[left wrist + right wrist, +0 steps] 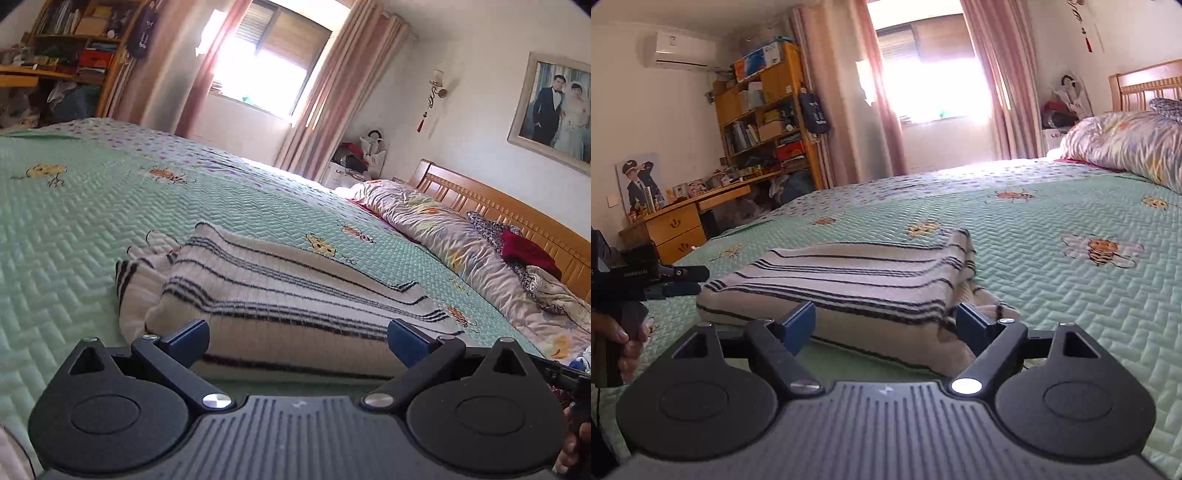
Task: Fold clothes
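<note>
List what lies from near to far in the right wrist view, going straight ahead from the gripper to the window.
Right gripper with open jaws → folded striped garment → green quilted bedspread → pink curtains and bright window.

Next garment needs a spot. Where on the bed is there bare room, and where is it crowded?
Free: the green quilt between the striped sweater and the floral duvet, and the stretch beyond the sweater toward the window. Also the quilt on the sweater's shelf side. Crowded: the headboard end, with the duvet and loose clothes.
</note>
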Demonstrator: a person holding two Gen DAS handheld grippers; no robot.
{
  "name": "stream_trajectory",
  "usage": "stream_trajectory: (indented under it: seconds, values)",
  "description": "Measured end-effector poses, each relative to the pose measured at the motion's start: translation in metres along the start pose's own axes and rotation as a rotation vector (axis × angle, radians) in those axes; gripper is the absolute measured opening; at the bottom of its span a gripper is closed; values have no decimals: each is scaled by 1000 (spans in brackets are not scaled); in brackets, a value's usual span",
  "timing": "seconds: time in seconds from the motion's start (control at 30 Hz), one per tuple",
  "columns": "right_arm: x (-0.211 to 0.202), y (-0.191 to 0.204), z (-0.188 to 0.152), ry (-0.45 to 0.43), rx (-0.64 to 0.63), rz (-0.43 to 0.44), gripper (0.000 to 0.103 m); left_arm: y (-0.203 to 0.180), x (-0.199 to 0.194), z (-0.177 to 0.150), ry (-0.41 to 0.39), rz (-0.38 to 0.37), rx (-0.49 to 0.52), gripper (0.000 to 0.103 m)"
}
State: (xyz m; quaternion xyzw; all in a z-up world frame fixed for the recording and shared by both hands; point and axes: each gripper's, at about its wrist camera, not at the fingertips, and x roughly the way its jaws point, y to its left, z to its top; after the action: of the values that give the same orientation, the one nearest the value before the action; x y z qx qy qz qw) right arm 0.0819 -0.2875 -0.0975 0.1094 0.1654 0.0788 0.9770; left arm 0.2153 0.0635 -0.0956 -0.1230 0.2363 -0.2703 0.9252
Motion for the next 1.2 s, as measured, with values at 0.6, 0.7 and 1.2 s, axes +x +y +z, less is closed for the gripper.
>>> stream_trajectory:
  seconds: [0.6, 0.7, 1.2]
  values:
    - [98, -75, 37, 32, 488, -7, 85, 38, -19, -26, 43, 63, -160, 102]
    - [82, -93, 38, 37, 581, -33, 86, 41, -13, -27, 47, 54, -177, 102]
    - [24, 33, 38, 222, 63, -145, 85, 6, 37, 10, 75, 65, 98, 102]
